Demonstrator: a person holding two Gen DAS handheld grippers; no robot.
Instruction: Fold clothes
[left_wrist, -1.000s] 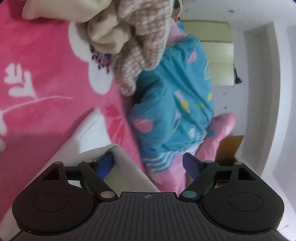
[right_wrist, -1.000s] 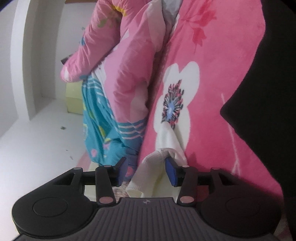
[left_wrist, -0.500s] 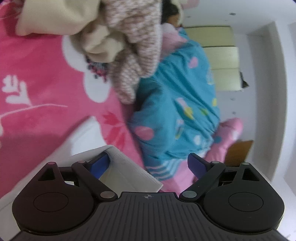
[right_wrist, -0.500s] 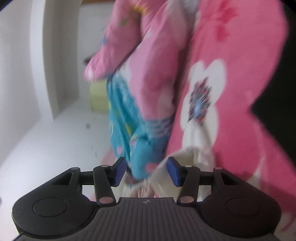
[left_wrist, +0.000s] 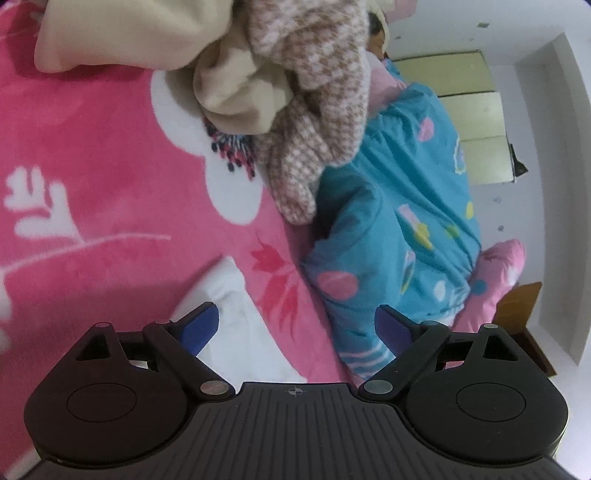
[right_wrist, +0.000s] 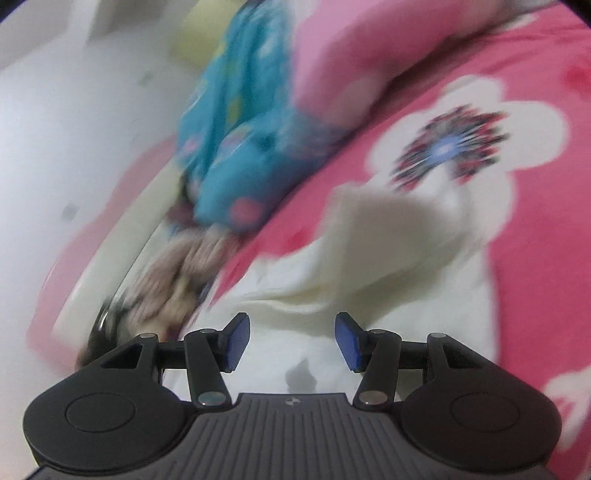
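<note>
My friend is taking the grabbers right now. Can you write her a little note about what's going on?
Left gripper: open, jaws just widened, nothing pinched; the white garment lies under it on the pink blanket.
Right gripper: open, jaws just widened a bit, hanging over the same white garment; view is blurred.
Done: the white piece is let go; I can't tell how neatly it is folded.
Left: the heap of cream and checked clothes beyond it, unfolded.

**Clothes on the bed**

White garment (left_wrist: 236, 325): soft, creased, lying flat on the pink floral blanket; one flap (right_wrist: 388, 236) folded up. Cream garment (left_wrist: 236, 92) and brown-and-white checked knit (left_wrist: 321, 110): crumpled together, unfolded, in a heap farther along the bed.
</note>
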